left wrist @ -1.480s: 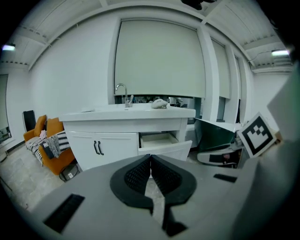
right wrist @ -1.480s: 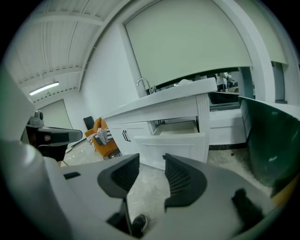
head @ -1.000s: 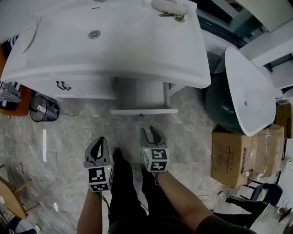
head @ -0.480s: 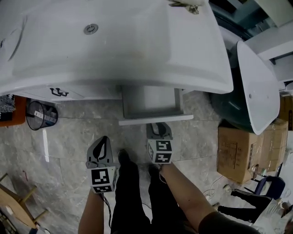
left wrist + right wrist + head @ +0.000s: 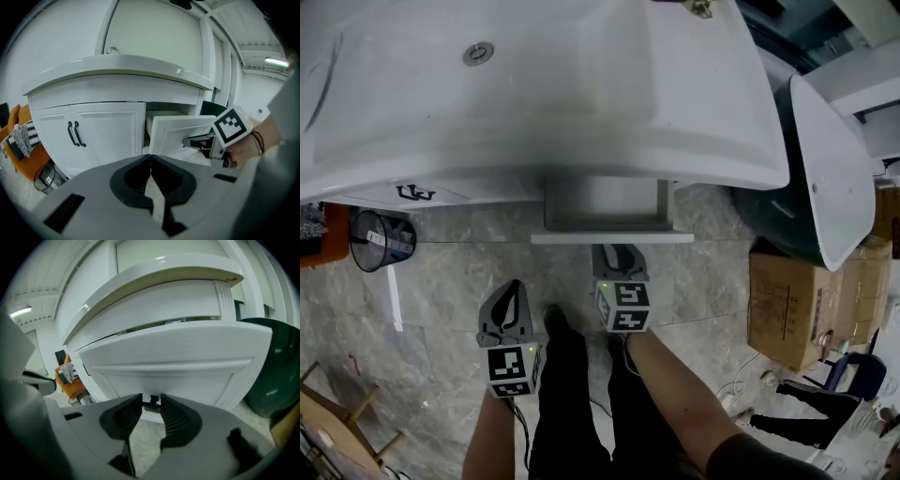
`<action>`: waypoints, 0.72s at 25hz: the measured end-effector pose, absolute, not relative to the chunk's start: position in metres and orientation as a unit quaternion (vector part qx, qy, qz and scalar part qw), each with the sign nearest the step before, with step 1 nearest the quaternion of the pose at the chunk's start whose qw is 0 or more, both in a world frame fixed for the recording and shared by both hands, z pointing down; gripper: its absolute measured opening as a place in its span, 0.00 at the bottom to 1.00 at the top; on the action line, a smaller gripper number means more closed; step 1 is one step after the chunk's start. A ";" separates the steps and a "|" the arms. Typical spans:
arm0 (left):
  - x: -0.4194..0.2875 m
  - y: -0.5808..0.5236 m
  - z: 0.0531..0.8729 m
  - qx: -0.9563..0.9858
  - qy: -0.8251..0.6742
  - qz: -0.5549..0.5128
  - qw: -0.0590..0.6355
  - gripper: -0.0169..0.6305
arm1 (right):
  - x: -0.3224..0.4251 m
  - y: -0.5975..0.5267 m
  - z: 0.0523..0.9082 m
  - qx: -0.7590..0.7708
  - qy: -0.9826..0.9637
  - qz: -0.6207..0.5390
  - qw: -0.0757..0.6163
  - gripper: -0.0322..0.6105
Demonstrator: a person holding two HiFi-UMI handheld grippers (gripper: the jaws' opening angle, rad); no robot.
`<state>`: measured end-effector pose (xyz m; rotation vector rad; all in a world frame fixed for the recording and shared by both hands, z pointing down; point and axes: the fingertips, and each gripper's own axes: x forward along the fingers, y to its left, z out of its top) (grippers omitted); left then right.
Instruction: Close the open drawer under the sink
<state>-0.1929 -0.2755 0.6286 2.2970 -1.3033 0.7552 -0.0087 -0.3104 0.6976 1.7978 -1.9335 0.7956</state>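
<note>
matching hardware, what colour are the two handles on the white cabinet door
Black; the two curved cabinet handles show best in the left gripper view.

Bright, diffuse overhead lighting. A strip light glares at far right. Both gripper views bend and darken at the edges.

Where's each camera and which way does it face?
Head view: on the head, steeply down at sink, drawer; shows forearms, legs, left gripper, right gripper.
Left gripper view: on that gripper, facing the cabinet; jaws shut.
Right gripper view: on that gripper, facing the drawer front; jaws apart, just been closing, knob in their gap, ungripped.
Shared: head and left gripper views show the right gripper at the drawer.
</note>
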 end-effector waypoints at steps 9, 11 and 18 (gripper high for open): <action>-0.193 -0.289 0.627 0.826 -0.461 0.265 0.189 0.05 | -0.009 -0.314 0.701 0.646 -0.676 0.296 0.194 0.25; -0.193 -0.293 0.626 0.827 -0.460 0.263 0.188 0.05 | -0.007 -0.315 0.701 0.651 -0.671 0.298 0.192 0.25; -0.194 -0.298 0.627 0.830 -0.455 0.263 0.186 0.05 | 0.000 -0.342 0.699 0.658 -0.672 0.288 0.179 0.25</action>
